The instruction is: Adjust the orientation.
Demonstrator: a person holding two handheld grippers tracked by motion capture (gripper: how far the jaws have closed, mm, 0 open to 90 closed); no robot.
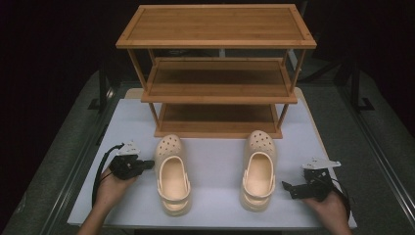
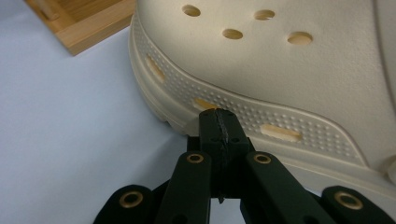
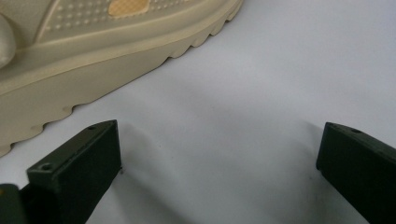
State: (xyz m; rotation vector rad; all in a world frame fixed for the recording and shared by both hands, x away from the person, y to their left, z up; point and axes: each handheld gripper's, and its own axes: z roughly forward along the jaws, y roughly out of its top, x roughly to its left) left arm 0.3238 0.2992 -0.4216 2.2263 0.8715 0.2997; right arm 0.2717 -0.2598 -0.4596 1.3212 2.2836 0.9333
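Since both cream foam clogs look light and springy, a pinch on the heel strap or collar rim should likely hold better than the rounded toe. The left gripper (image 1: 147, 165), jaws pressed together, touches the left clog (image 1: 171, 174) at its sole; the right gripper (image 1: 286, 186), jaws apart, sits just beside the right clog (image 1: 258, 170). Farther off stands the bamboo shoe rack (image 1: 217, 93).

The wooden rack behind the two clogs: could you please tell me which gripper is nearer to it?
Left. The left gripper sits beside the left clog's toe, a short way in front of the rack. The right gripper is lower, by the right clog's heel, farther from it.
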